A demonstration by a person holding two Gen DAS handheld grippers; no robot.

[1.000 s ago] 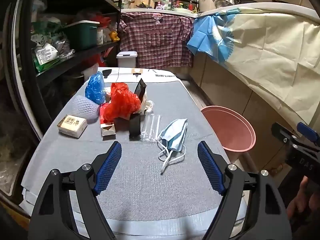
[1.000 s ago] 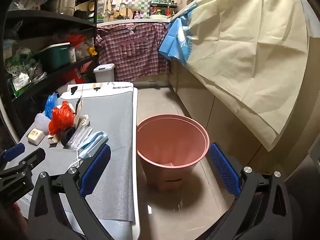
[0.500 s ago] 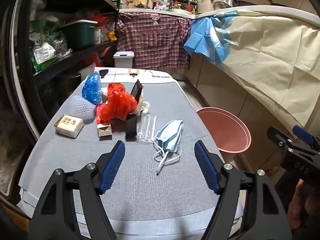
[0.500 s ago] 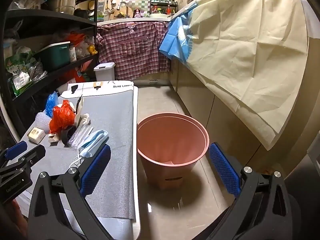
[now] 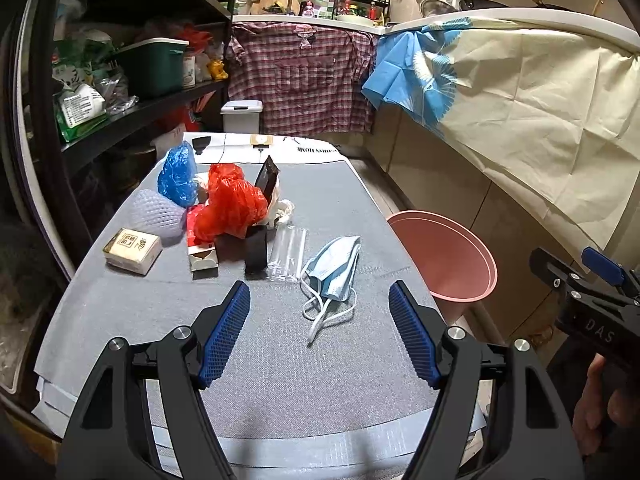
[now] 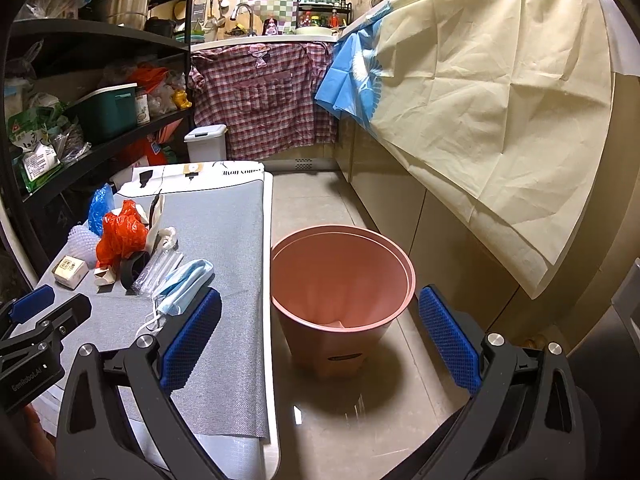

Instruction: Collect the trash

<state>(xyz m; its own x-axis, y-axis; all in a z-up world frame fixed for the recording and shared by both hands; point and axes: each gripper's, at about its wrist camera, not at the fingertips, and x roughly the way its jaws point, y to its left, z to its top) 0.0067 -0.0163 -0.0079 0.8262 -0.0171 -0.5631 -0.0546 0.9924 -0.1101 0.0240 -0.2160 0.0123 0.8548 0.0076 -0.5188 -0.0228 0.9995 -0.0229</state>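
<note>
Trash lies on a grey mat on the table [image 5: 280, 380]: a blue face mask [image 5: 334, 270], a clear plastic wrapper [image 5: 288, 254], a red plastic bag [image 5: 232, 208], a blue bag [image 5: 178, 176], a small carton [image 5: 204, 260] and a tissue pack [image 5: 132, 250]. My left gripper [image 5: 320, 320] is open and empty, just short of the mask. My right gripper [image 6: 320, 332] is open and empty, above the floor in front of the pink bin [image 6: 340, 280]. The mask also shows in the right wrist view [image 6: 184, 286].
The pink bin [image 5: 444, 256] stands on the floor right of the table. Dark shelves [image 5: 120, 92] full of goods line the left side. A cream cloth [image 6: 500, 100] hangs over the counter on the right. A small white bin [image 5: 242, 114] stands behind the table.
My left gripper has drawn back and up a little, so the trash looks slightly farther. The right gripper has barely moved. Nothing was picked up.
</note>
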